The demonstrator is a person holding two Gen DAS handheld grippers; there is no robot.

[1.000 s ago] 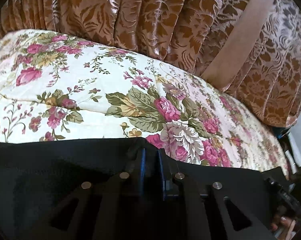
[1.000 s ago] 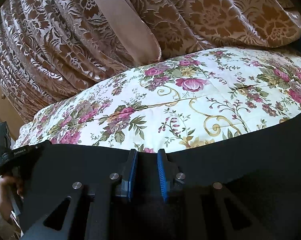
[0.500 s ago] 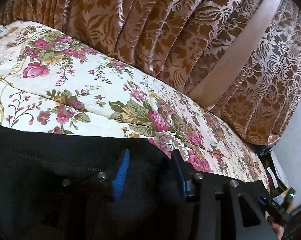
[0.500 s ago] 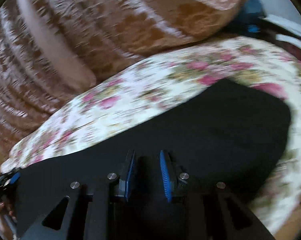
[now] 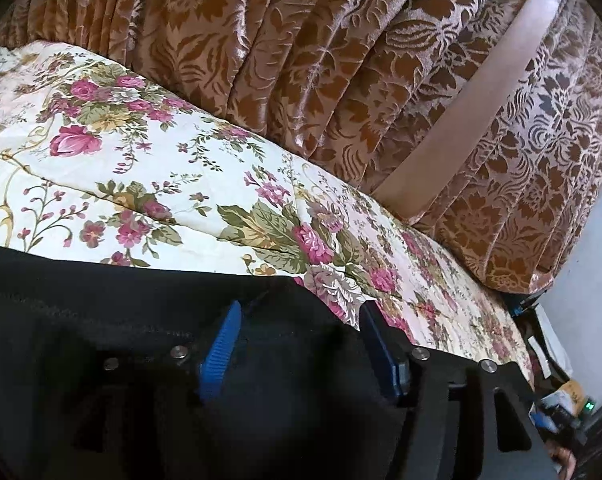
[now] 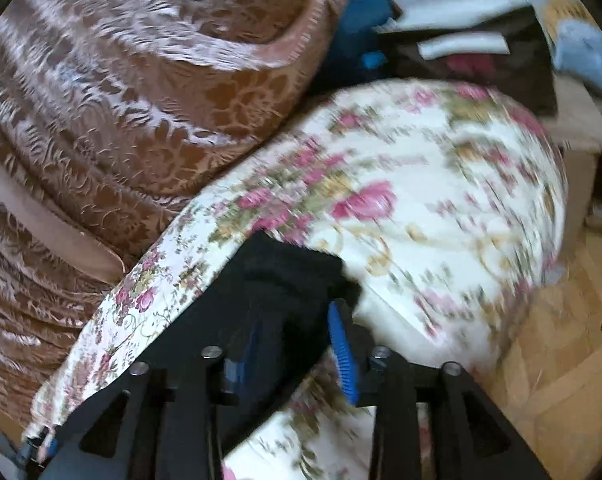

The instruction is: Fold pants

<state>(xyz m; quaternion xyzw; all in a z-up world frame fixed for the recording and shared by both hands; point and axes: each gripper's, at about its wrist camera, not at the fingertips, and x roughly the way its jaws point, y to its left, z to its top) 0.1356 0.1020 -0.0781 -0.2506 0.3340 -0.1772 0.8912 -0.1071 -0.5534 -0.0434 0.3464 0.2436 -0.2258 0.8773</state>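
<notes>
Black pants [image 5: 101,320] lie on a floral bedspread [image 5: 141,168]. In the left wrist view my left gripper [image 5: 301,348] is open, its blue pads wide apart with a corner of the black cloth between them. In the right wrist view my right gripper [image 6: 297,348] is open, with the end of the pants [image 6: 285,280] between its blue pads [image 6: 343,356]. That view is blurred by motion.
Brown patterned curtains [image 5: 341,60] hang behind the bed. In the right wrist view the bed's rounded end [image 6: 481,200] drops to a wooden floor [image 6: 549,360]. Clutter and a blue object [image 6: 361,28] sit beyond the bed.
Both grippers have opened. The left has let its pads spread off the cloth. The right has swung quickly to the right along the pants toward the bed's end.
</notes>
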